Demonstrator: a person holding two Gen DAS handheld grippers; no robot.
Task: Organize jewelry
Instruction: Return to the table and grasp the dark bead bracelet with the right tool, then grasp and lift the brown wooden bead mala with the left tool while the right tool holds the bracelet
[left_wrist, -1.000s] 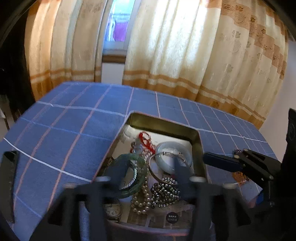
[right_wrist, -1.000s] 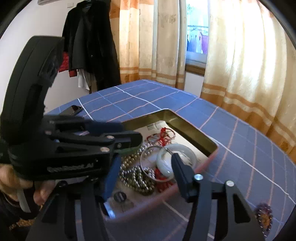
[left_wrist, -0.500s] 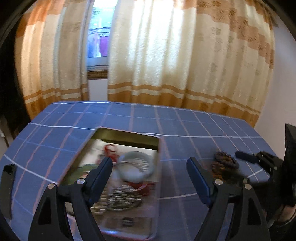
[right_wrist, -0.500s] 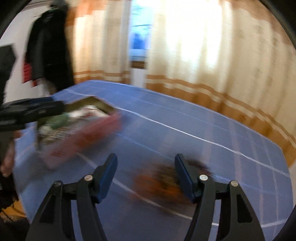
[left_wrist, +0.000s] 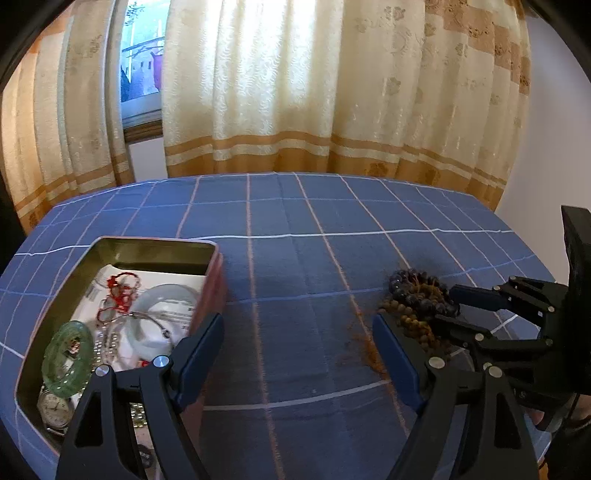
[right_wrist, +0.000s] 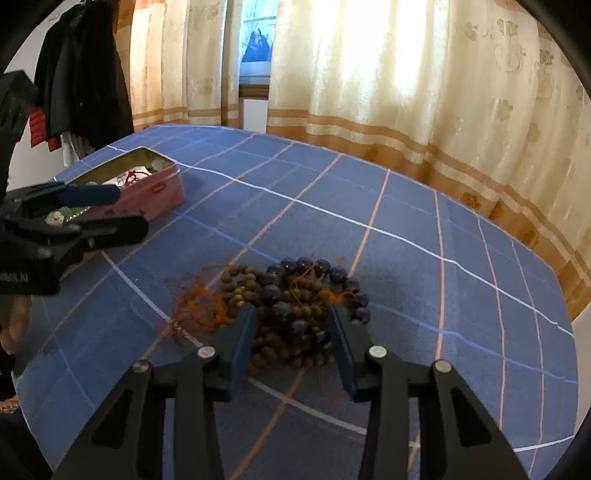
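Wooden and dark glossy beads (right_wrist: 291, 306) lie in a tangled heap on the blue checked cloth (right_wrist: 406, 258), well apart from the pink tin (right_wrist: 155, 188) that already holds the other jewelry. Loose orange thread (right_wrist: 199, 310) trails from the heap toward the tin side.

Right gripper (right_wrist: 291, 332): jaws closing, set astride the near part of the heap. Beads sit between the fingers (right_wrist: 242, 339), but the pads are not yet seen pressing on them; nothing is lifted.

Left gripper (left_wrist: 297, 354): spread wide, empty, hanging over bare cloth between tin and heap, its left finger close by the tin's near wall.

Risks noted:
- Partial grab. The jaws span only the middle of the heap; the dark strand (right_wrist: 347, 284) at the far edge lies outside them. Judged likely to dangle or slip free on lifting.
- Round, hard beads may roll out from between flat pads if the squeeze lands on the top layer only.
- Thread could snag under a fingertip or drag, pulling strands apart or fraying further.
- Pads closing low may pinch the cloth and tug it, shifting the tin.
- Tin is crowded: a green bangle (left_wrist: 66, 360), a pale bangle (left_wrist: 162, 306), a watch (left_wrist: 55, 406). A bulky clump dropped in may spill over the rim or tangle with these.
- Left gripper stands across the path to the tin; collision possible during transfer.
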